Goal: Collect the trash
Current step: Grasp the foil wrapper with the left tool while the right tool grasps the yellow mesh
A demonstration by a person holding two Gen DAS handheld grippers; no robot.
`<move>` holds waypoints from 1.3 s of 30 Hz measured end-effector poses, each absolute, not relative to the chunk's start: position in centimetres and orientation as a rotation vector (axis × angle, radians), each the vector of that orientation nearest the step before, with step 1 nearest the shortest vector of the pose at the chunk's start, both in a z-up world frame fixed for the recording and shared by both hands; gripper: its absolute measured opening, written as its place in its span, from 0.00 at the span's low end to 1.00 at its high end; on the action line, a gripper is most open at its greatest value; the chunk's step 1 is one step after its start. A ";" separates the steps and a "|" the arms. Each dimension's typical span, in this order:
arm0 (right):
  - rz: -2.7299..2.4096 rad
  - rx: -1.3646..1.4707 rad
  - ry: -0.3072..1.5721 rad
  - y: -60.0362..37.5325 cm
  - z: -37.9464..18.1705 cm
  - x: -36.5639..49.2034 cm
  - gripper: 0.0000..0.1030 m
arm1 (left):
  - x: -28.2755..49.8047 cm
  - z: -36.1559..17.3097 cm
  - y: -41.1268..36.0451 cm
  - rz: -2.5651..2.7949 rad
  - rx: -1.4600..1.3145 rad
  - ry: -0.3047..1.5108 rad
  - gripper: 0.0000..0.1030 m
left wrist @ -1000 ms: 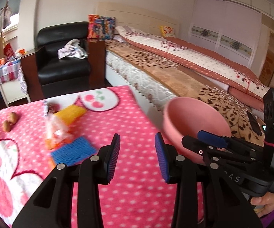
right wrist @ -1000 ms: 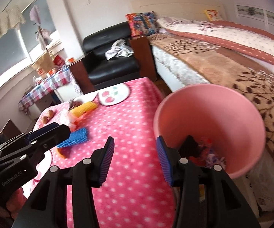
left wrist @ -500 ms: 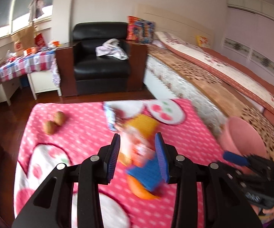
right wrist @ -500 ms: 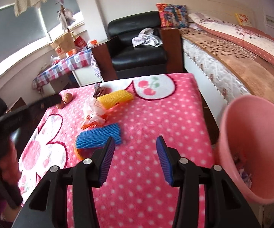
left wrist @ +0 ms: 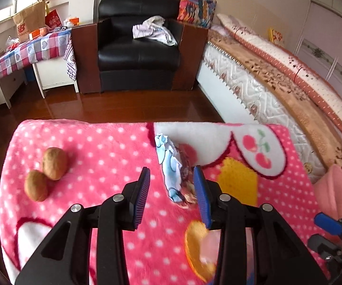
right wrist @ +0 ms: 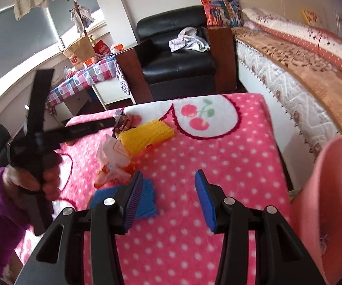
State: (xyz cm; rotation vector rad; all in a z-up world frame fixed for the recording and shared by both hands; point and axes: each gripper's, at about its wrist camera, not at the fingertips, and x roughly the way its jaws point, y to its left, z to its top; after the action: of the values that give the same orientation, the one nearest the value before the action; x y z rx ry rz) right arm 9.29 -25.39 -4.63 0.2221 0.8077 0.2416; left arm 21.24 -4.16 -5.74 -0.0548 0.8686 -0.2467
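Observation:
My left gripper (left wrist: 172,191) is open and empty above the pink dotted table cover (left wrist: 99,147), its right pad beside a crumpled blue-and-white wrapper (left wrist: 171,173). Two walnuts (left wrist: 46,173) lie to the left. My right gripper (right wrist: 169,194) is open and empty over the cover, next to the pink bin (right wrist: 325,201) at the table's right edge. A clear-and-orange plastic wrapper (right wrist: 114,161), a yellow foam net (right wrist: 147,136), a blue foam net (right wrist: 145,201) and a crumpled foil wrapper (right wrist: 121,122) lie ahead of it. The left gripper (right wrist: 109,124) reaches in from the left.
A black armchair (left wrist: 137,54) with a cloth on it stands beyond the table. A bed (left wrist: 277,76) runs along the right. A checkered side table (left wrist: 28,54) with bags is at the left. The pink bin (left wrist: 337,190) shows at the right.
My left gripper has swung left and forward, from near the bin to over the wrappers. My right gripper has turned left, so the bin moved to the frame's right edge.

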 end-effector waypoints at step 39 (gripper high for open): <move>0.186 0.426 0.812 -23.7 -3.0 12.8 0.08 | 11.1 -0.3 -1.1 -0.270 -0.095 0.642 0.01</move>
State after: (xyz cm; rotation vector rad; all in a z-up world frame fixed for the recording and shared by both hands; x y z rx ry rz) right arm 12.83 -23.66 -3.00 0.4263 0.8118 0.1859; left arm 11.10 -1.09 -0.27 -0.0947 0.6421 -0.2705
